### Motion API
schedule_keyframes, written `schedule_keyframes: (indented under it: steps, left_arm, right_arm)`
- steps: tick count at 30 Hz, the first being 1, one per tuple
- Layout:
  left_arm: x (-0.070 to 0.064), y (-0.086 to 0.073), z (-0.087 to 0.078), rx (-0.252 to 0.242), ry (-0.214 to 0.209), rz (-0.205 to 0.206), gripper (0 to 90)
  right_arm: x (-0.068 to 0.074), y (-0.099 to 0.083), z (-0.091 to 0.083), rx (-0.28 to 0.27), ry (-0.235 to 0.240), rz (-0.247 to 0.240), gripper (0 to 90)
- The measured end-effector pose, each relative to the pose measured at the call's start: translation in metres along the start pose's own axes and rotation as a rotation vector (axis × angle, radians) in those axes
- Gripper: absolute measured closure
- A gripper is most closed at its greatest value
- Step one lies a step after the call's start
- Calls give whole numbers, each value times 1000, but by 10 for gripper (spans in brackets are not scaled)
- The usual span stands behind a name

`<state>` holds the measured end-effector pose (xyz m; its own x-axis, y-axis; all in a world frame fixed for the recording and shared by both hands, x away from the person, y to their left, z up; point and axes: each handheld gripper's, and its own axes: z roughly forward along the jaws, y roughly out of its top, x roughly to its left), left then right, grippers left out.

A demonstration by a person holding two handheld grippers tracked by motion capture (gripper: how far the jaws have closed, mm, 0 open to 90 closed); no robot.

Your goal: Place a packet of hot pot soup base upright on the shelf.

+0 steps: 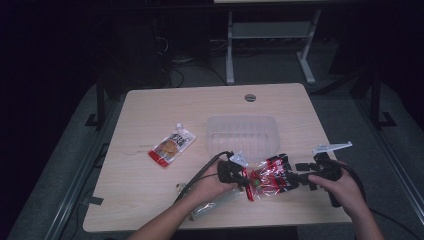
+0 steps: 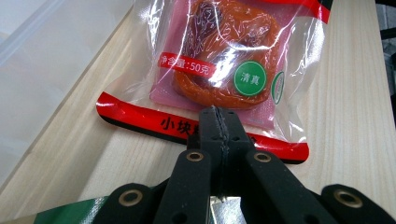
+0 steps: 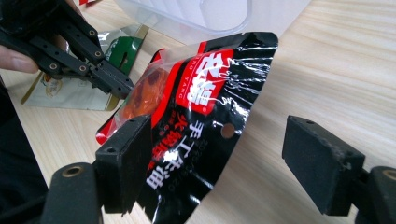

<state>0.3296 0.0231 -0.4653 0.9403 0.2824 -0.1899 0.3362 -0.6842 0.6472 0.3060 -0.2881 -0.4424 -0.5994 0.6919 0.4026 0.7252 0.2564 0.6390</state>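
Left gripper (image 2: 217, 122) pinches the snack packet (image 1: 270, 177) (red-sealed edge); right gripper (image 3: 219, 158), jaws wide, waits at three o'clock; clear tray (image 1: 242, 134) not yet loaded.

You're working at a pale wood table (image 1: 150, 110) with a cable hole (image 1: 250, 97), dim room around you, grey floor (image 1: 270, 67) beyond, a white desk frame (image 1: 230, 50) standing back there.
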Motion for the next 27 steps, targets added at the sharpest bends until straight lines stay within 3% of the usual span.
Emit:
schedule_keyframes:
  steps: [6,18,21,27]
  left_arm:
    - [-1,0,0,-3,4,-2,896]
    - [-1,0,0,2,6,-1,896]
    - [-1,0,0,1,6,-4,896]
    - [-2,0,0,-3,10,-12,896]
  right_arm:
    - [-6,0,13,10,52,34,250]
    - [-2,2,31,47,121,29,334]
    - [-1,4,34,57,132,30,371]
    - [0,7,33,53,143,26,571]
